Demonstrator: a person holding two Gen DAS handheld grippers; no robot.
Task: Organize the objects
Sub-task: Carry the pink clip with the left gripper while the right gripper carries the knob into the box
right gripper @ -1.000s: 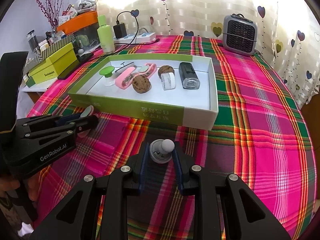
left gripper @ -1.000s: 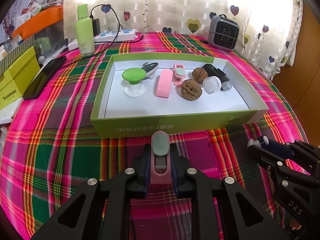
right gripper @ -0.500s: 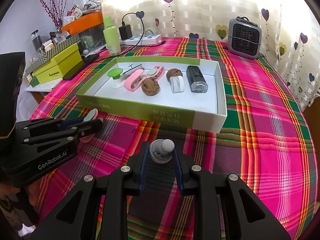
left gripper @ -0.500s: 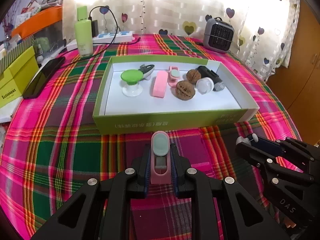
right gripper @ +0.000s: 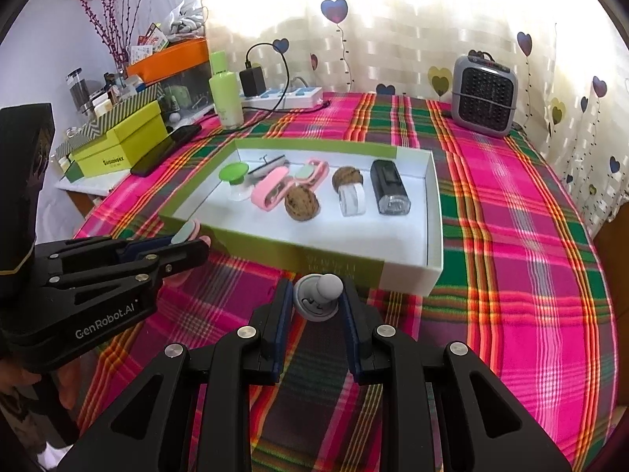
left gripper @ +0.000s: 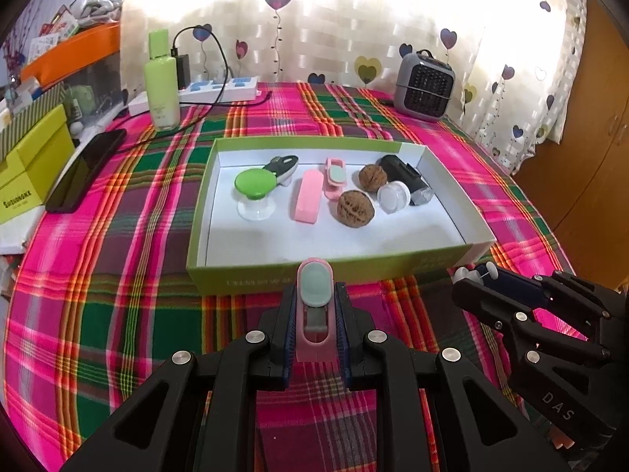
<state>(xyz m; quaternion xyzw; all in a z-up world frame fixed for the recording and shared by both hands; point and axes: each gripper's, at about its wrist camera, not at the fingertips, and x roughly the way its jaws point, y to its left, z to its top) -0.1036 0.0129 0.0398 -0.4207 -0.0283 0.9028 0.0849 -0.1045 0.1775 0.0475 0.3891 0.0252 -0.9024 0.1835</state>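
Observation:
My left gripper [left gripper: 315, 306] is shut on a pink clip with a grey-green pad [left gripper: 314, 295], held just before the near wall of the green box [left gripper: 330, 275]. My right gripper [right gripper: 317, 301] is shut on a small grey knob-shaped piece [right gripper: 320, 295], also in front of the box [right gripper: 338, 263]. Each gripper shows in the other's view, the right gripper [left gripper: 477, 275] at the right and the left gripper [right gripper: 188, 238] at the left. Inside the box lie a green suction cup [left gripper: 253, 187], a pink case [left gripper: 306, 200], another pink clip [left gripper: 335, 175], two walnuts [left gripper: 355, 208], a clear cap [left gripper: 393, 196] and a black flashlight [left gripper: 405, 179].
A black phone [left gripper: 84, 169], yellow-green boxes [left gripper: 29, 169], a green bottle [left gripper: 161, 82] and a power strip [left gripper: 220, 88] stand left and behind. A grey heater [left gripper: 424, 86] sits at the back right. The plaid cloth's round edge curves close on the right.
Both grippers have drawn back and risen slightly from the box, still holding their items. The box contents have not moved.

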